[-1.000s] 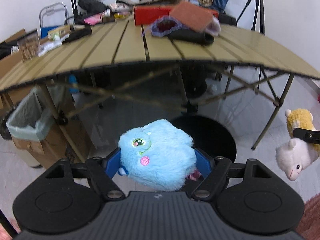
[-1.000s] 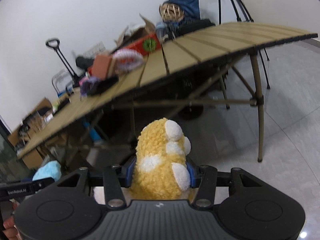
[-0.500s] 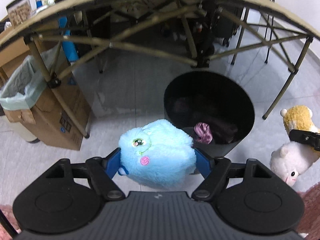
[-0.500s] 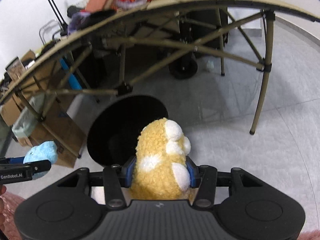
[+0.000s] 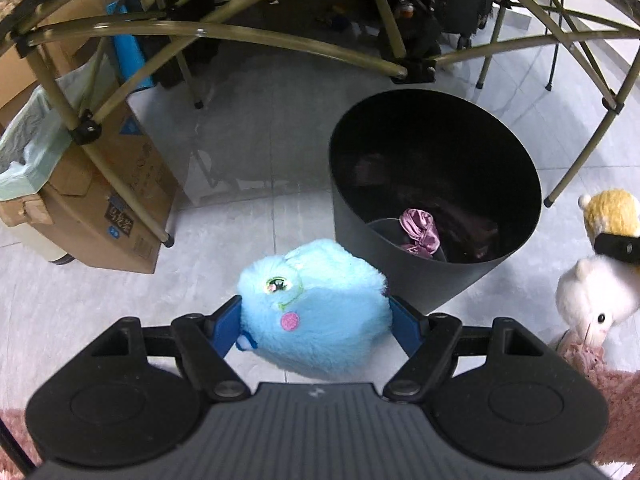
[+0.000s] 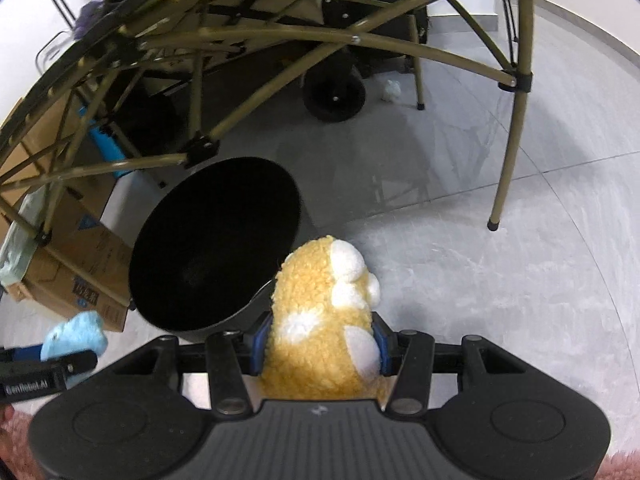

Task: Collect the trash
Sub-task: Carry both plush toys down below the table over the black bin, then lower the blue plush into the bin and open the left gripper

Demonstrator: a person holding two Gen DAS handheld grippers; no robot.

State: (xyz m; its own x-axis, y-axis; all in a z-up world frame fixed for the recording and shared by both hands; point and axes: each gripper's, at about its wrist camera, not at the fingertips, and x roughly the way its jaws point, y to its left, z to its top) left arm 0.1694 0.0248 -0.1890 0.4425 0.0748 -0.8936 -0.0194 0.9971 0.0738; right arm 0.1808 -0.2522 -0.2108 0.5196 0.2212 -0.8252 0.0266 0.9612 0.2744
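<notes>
My left gripper (image 5: 314, 322) is shut on a fluffy blue plush toy (image 5: 316, 308), held just in front of and left of a round black trash bin (image 5: 404, 276). A pink crumpled cloth (image 5: 420, 230) lies inside the bin. My right gripper (image 6: 320, 346) is shut on a yellow and white plush alpaca (image 6: 324, 320), held just right of the bin's rim (image 6: 152, 316). The alpaca also shows at the right edge of the left wrist view (image 5: 600, 264). The blue toy shows at the lower left of the right wrist view (image 6: 74, 336).
The folding table's metal frame (image 5: 280, 40) and legs (image 6: 510, 128) span above and behind the bin. A cardboard box (image 5: 100, 196) with a green liner bag (image 5: 24, 152) stands at the left. A black wheel (image 6: 334, 94) and white scrap (image 6: 391, 90) lie under the table.
Both grippers have dropped from table height to below the tabletop and tilted down toward the bin. The bin now looks larger and closer in both views. Both toys stay gripped.
</notes>
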